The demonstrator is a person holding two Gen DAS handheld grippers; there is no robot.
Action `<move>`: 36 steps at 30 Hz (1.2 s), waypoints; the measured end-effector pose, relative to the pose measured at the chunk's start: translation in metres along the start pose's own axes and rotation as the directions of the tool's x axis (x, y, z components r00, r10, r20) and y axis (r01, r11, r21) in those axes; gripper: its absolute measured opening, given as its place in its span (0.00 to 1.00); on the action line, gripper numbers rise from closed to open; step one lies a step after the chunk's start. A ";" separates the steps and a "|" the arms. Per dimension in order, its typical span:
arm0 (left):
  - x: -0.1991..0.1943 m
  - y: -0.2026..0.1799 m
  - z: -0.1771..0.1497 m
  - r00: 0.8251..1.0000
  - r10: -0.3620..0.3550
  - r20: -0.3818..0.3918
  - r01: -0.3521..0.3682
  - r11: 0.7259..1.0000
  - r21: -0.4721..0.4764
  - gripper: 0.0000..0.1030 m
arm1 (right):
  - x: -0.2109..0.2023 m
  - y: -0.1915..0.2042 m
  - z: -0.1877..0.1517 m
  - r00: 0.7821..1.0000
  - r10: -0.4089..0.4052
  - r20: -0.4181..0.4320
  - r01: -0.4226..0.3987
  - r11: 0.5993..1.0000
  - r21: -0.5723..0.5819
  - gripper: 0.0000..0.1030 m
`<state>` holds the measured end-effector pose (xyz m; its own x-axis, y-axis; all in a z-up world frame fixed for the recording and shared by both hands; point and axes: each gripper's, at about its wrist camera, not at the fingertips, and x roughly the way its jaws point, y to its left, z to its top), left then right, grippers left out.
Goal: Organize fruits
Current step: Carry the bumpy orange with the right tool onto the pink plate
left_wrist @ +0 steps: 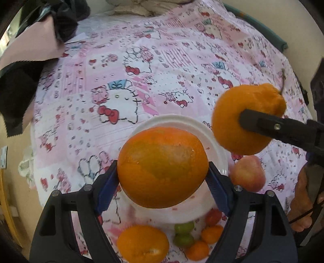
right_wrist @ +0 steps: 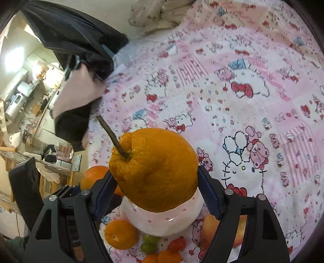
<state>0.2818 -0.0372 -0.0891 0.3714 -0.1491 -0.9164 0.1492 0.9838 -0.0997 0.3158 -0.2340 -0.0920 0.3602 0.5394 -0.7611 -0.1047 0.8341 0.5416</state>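
My left gripper (left_wrist: 163,176) is shut on a large smooth orange (left_wrist: 162,165), held in the air above a white plate (left_wrist: 182,121). My right gripper (right_wrist: 157,182) is shut on a bumpy orange with a brown stem (right_wrist: 154,168); the same fruit (left_wrist: 249,117) shows at the right of the left wrist view, pinched by a black finger (left_wrist: 263,123). Below, on the pink cartoon-print sheet (left_wrist: 162,60), lie another orange (left_wrist: 142,243), two green fruits (left_wrist: 183,233), small tangerines (left_wrist: 211,233) and a reddish apple (left_wrist: 248,173). The plate (right_wrist: 162,222) sits under the bumpy orange in the right wrist view.
Dark clothing and a pink cloth (left_wrist: 30,46) lie at the far left of the bed. A pale pillow (right_wrist: 158,14) is at the head. A bare foot (left_wrist: 303,202) stands at the right edge. Room furniture (right_wrist: 24,101) lies beyond the bed's left side.
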 end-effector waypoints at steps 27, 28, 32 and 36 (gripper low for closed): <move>0.084 -0.002 0.005 0.984 0.165 -0.067 -0.150 0.971 0.185 0.78 | 0.094 0.000 -0.009 0.983 -0.134 -0.130 0.125 0.989 -0.077 0.79; 0.084 -0.003 0.004 0.984 0.167 -0.064 -0.153 0.970 0.188 0.78 | 0.094 0.000 -0.009 0.983 -0.135 -0.127 0.126 0.989 -0.078 0.79; 0.084 -0.003 0.004 0.984 0.169 -0.061 -0.154 0.970 0.188 0.78 | 0.094 -0.002 -0.009 0.983 -0.125 -0.131 0.117 0.991 -0.068 0.81; 0.084 -0.003 0.003 0.983 0.176 -0.060 -0.161 0.967 0.199 0.78 | 0.094 -0.001 -0.010 0.983 -0.127 -0.134 0.119 0.990 -0.072 0.82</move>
<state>0.3148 -0.0534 -0.1646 0.3363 0.0327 -0.9412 0.2664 0.9553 0.1284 0.3407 -0.1831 -0.1674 0.2430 0.4393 -0.8649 -0.1276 0.8983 0.4205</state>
